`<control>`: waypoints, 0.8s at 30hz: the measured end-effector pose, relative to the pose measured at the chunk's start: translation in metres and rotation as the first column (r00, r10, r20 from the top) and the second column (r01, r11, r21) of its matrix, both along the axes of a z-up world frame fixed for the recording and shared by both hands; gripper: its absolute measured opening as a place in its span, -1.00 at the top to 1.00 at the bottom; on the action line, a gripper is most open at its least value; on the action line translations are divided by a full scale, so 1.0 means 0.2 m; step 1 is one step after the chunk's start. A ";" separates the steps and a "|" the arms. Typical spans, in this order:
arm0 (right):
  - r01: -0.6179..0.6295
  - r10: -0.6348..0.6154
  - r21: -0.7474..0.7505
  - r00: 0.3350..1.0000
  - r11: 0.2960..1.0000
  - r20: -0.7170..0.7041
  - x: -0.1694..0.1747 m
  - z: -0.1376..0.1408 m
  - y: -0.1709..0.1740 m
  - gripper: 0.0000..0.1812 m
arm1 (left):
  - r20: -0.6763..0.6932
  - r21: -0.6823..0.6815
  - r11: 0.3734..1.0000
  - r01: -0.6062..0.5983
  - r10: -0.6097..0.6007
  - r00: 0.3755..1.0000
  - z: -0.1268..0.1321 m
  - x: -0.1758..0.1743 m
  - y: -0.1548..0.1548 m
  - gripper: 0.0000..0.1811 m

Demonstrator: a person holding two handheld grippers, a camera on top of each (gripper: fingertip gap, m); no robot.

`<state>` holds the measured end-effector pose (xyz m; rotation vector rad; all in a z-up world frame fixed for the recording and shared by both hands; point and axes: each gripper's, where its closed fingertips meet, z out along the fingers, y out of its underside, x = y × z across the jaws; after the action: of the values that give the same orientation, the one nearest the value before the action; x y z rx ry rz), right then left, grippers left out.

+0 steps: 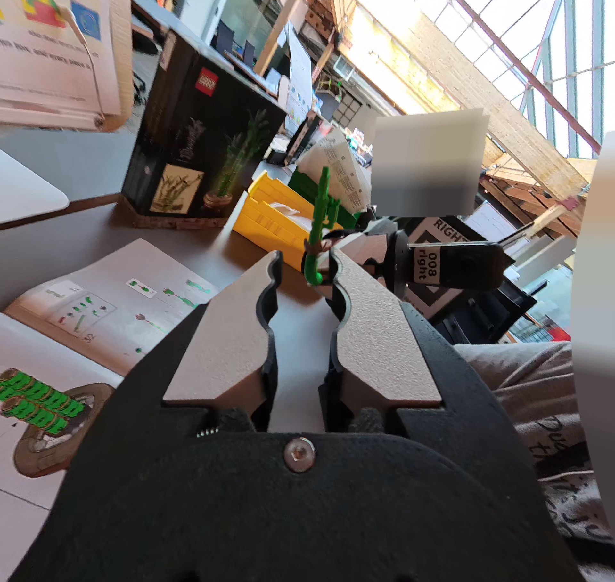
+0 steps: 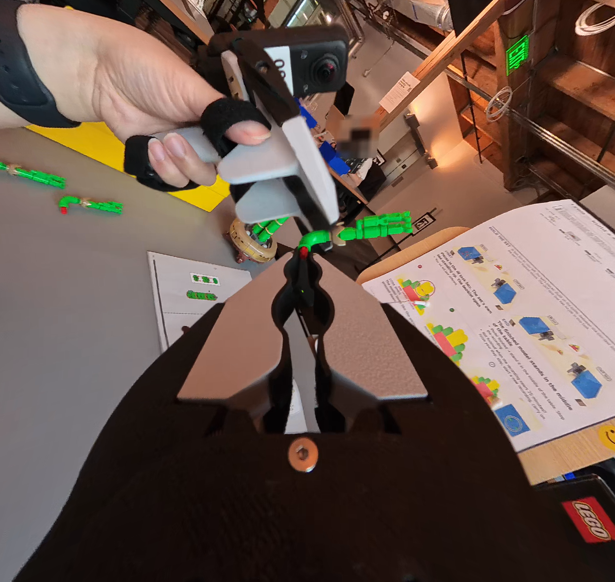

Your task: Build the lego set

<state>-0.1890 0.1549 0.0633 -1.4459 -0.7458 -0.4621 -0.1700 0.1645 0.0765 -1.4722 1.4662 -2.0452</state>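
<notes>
Here, mid-build at the bench. Leaves two spare stalks (image 2: 91, 204) lying flat toward the bench's left edge, well apart from the work. Has the round tan pot (image 2: 254, 243) parked near the bench's middle, just beyond the top edge of the open booklet (image 2: 199, 290). Poses the left gripper (image 1: 306, 260), strapped to a hand (image 2: 116, 77), with jaws apart and clamping nothing, tips close about the bend of the piece. Pins the green stalk (image 2: 382, 226) in mid-air above the bench with the right gripper (image 2: 303, 261), jaws closed on the red-tipped end of its elbow. Points the stalk's long axis away from the right jaws and off rightward, toward the instruction sheet (image 2: 499, 300) on the right. Puts the left gripper nearer the tan joint beside the bend. Looks set to close there, across that axis, to press or steady. Risks twisting the joint loose if squeezed off-centre.
</notes>
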 end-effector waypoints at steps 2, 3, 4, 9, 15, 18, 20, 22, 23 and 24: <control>-0.019 0.018 -0.027 1.000 0.999 -0.013 -0.01 -0.03 0.01 0.98 | 0.035 -0.017 0.999 -0.029 0.029 0.999 0.04 -0.02 0.05 0.65; -0.036 0.034 -0.060 0.999 0.998 -0.034 -0.01 -0.06 0.02 0.98 | 0.045 -0.029 0.999 -0.046 0.047 0.998 0.05 -0.03 0.08 0.60; -0.060 0.053 -0.108 0.996 0.992 -0.066 -0.02 -0.11 0.03 0.97 | 0.057 -0.040 0.997 -0.071 0.074 0.996 0.07 -0.04 0.12 0.59; -0.278 0.182 -0.364 0.943 0.889 -0.277 -0.17 -0.43 0.10 0.98 | 0.101 -0.029 0.966 -0.257 0.259 0.961 0.15 -0.15 0.35 0.56; -0.340 0.268 -0.474 0.939 0.812 -0.214 -0.38 -0.68 0.13 0.97 | 0.169 -0.018 0.926 -0.378 0.375 0.911 0.28 -0.32 0.48 0.57; -0.420 0.371 -0.426 0.908 0.801 -0.197 -0.45 -0.68 0.09 0.97 | 0.180 0.015 0.911 -0.413 0.404 0.897 0.31 -0.35 0.49 0.57; -0.487 0.445 -0.356 0.874 0.798 -0.197 -0.49 -0.63 0.05 0.97 | 0.179 0.028 0.909 -0.416 0.405 0.897 0.32 -0.37 0.48 0.57; -0.541 0.507 -0.244 0.841 0.805 -0.191 -0.52 -0.55 0.03 0.97 | 0.188 0.035 0.914 -0.405 0.392 0.901 0.34 -0.38 0.45 0.57; -0.559 0.528 -0.199 0.828 0.805 -0.188 -0.52 -0.51 0.01 0.97 | 0.191 0.038 0.917 -0.397 0.383 0.904 0.35 -0.38 0.44 0.57; -0.570 0.542 -0.168 0.820 0.804 -0.186 -0.53 -0.47 0.00 0.97 | 0.192 0.043 0.919 -0.391 0.377 0.906 0.35 -0.38 0.43 0.57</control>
<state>-0.2948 0.1549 -0.0313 -1.3566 -1.0942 0.1781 -0.2467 0.2501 0.1467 -1.3729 1.0722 -1.8016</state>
